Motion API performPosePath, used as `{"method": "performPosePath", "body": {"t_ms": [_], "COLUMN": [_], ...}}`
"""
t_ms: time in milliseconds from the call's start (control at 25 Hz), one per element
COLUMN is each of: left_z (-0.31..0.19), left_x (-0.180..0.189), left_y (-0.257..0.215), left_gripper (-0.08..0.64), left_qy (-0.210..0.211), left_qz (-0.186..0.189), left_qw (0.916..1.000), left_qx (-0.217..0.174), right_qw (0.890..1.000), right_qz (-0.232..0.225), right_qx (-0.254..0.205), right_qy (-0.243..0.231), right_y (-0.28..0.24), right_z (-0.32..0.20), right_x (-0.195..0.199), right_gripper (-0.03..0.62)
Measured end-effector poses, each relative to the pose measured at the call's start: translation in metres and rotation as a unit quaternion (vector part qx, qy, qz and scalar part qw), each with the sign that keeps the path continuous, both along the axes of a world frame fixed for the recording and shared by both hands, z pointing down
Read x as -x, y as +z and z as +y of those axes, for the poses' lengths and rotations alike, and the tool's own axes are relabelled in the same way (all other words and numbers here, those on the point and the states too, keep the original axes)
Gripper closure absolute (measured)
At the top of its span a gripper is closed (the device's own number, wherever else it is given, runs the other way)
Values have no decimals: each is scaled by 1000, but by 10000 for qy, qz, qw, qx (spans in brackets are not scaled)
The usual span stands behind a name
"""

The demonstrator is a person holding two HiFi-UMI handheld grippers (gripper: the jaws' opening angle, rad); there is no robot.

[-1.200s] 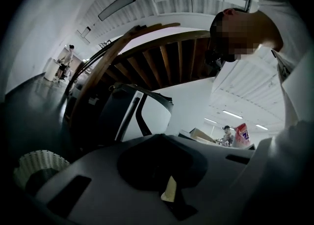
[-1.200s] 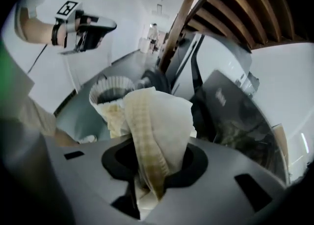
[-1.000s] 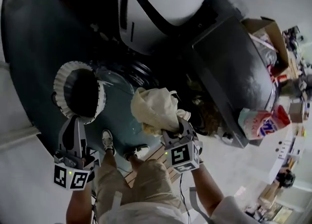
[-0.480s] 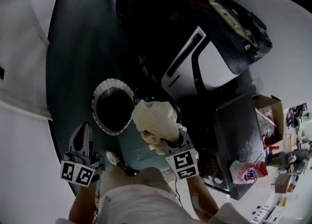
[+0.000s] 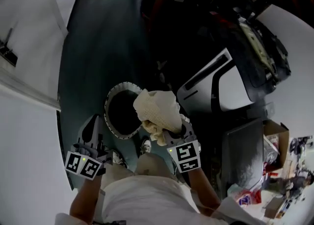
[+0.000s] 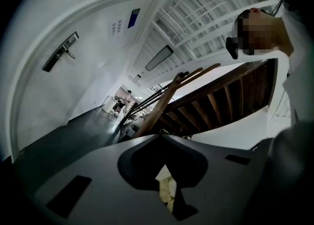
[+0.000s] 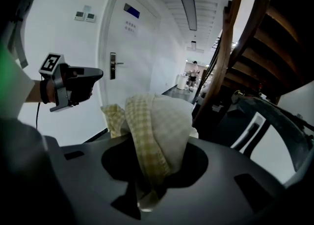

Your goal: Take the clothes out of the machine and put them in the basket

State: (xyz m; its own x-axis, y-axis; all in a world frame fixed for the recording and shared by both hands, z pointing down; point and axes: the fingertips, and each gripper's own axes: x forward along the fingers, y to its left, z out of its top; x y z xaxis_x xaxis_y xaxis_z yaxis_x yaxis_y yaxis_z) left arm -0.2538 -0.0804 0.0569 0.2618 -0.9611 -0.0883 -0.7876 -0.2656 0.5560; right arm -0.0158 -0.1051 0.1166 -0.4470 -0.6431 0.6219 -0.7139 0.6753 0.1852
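Jaws of right gripper (image 5: 166, 134) clamp cloth (image 5: 157, 111), half-buried.

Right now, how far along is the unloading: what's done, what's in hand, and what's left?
Done: a pale checked cloth is out of the machine. In hand: the right tongs are shut on it, holding it beside the basket. Left: dropping it in. The basket's inside is dark and the machine's drum is out of view, so whether other clothes remain, I can't tell.
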Motion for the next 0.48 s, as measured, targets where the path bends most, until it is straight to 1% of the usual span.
{"method": "performPosePath", "body": {"t_ms": [80, 200, 320, 480], "left_z": [-10, -19, -26, -31], "left_x": [-1, -7, -7, 9], "left_y": [0, 1, 11, 49], "left_gripper": [546, 546, 546, 546], "left_qy": [-286, -716, -879, -1081], "left_qz": [-12, 87, 40, -11], "left_qw": [9996, 9974, 9959, 9928], "left_qx": [21, 84, 213, 506], "right_qw": [9995, 9968, 9934, 9900], "right_qz": [-39, -101, -67, -13], "right_qx": [126, 356, 566, 753], "right_qy": [-273, -710, -993, -1190], "right_y": [13, 27, 51, 91], "right_z": [-18, -41, -59, -77], "right_x": [5, 11, 22, 48], "right_gripper": [463, 463, 463, 463]}}
